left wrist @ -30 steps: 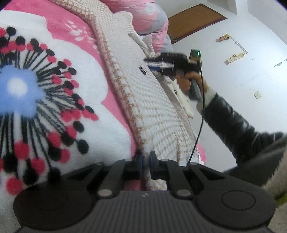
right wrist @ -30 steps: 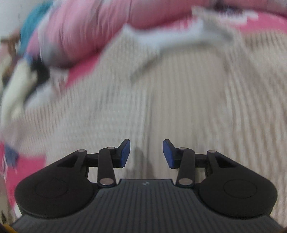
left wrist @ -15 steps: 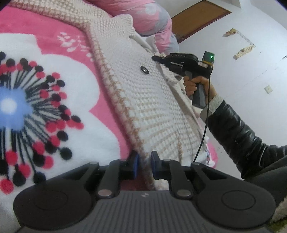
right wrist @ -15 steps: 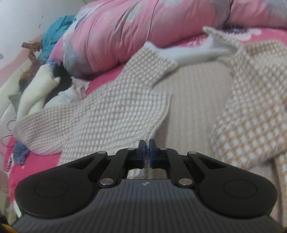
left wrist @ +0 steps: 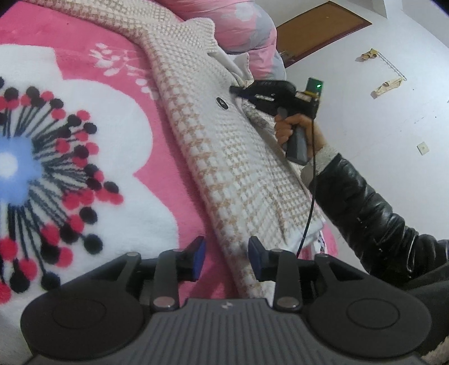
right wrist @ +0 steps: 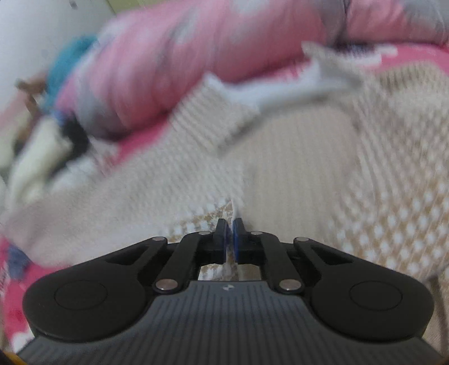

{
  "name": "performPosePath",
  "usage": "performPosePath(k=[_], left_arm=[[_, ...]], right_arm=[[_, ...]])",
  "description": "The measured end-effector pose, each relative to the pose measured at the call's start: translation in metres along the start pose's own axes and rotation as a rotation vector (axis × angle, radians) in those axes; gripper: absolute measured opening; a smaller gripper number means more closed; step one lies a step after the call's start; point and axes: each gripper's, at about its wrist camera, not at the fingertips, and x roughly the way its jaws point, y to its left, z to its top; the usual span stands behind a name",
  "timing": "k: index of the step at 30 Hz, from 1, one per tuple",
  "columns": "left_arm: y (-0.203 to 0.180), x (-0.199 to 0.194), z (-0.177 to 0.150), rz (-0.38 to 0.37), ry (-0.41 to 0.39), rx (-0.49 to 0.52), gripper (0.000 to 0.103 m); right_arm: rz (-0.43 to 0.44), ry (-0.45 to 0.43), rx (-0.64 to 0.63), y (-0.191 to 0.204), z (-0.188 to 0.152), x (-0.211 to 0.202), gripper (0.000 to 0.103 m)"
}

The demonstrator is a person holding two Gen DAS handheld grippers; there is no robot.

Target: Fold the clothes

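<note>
My left tongs, just opening w/ cardigan hem between but unpinched, sit at its near end on the bed; right tongs pinch its front edge.

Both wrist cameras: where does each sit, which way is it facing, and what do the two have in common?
Left wrist: sits on the left gripper, looking along the bed over the cardigan and flower blanket; jaws just opened, fabric edge between them, not clamped. The right gripper, hand and black sleeve show.
Right wrist: sits on the right gripper, facing pink bedding; blurred; jaws shut on the cardigan front edge.
Shared: the cardigan, pink bedding.
</note>
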Motion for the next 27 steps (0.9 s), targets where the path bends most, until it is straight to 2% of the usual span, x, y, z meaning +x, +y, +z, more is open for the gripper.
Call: performPosePath(k=[2, 4, 7, 9, 10, 12, 13, 18, 20, 23, 25, 27], left_arm=[[-0.002, -0.002, -0.001, -0.006, 0.001, 0.004, 0.045], [-0.004, -0.003, -0.002, -0.015, 0.003, 0.011, 0.054], [-0.006, -0.004, -0.003, -0.024, 0.008, 0.019, 0.057], [-0.005, -0.004, -0.004, -0.032, 0.008, 0.004, 0.057], [-0.006, -0.003, -0.005, -0.03, 0.008, -0.004, 0.057], [-0.007, -0.002, -0.006, -0.019, 0.009, -0.015, 0.054], [-0.007, 0.0, -0.006, -0.007, 0.009, -0.018, 0.051], [-0.009, 0.007, 0.0, 0.06, 0.015, -0.042, 0.035], [-0.012, 0.008, 0.001, 0.092, 0.017, -0.043, 0.031], [-0.02, 0.007, -0.001, 0.135, 0.014, -0.04, 0.03], [-0.025, 0.008, -0.001, 0.144, 0.008, -0.048, 0.041], [-0.032, 0.011, -0.003, 0.157, 0.004, -0.042, 0.047]], right_arm=[[-0.012, 0.025, 0.025, -0.006, -0.005, 0.004, 0.01], [0.018, -0.019, 0.067, -0.013, -0.006, -0.021, 0.01], [0.028, -0.126, 0.093, -0.028, -0.01, -0.083, 0.018], [0.037, -0.203, 0.127, -0.044, -0.021, -0.131, 0.029], [0.035, -0.237, 0.16, -0.055, -0.034, -0.157, 0.032], [0.031, -0.304, 0.227, -0.078, -0.06, -0.209, 0.046], [0.019, -0.322, 0.26, -0.089, -0.074, -0.23, 0.049], [-0.149, -0.249, 0.414, -0.137, -0.168, -0.29, 0.053], [-0.168, -0.242, 0.47, -0.148, -0.199, -0.304, 0.053], [-0.079, -0.265, 0.552, -0.154, -0.234, -0.308, 0.054], [-0.038, -0.263, 0.606, -0.162, -0.243, -0.299, 0.055], [-0.047, -0.275, 0.666, -0.173, -0.241, -0.283, 0.055]])
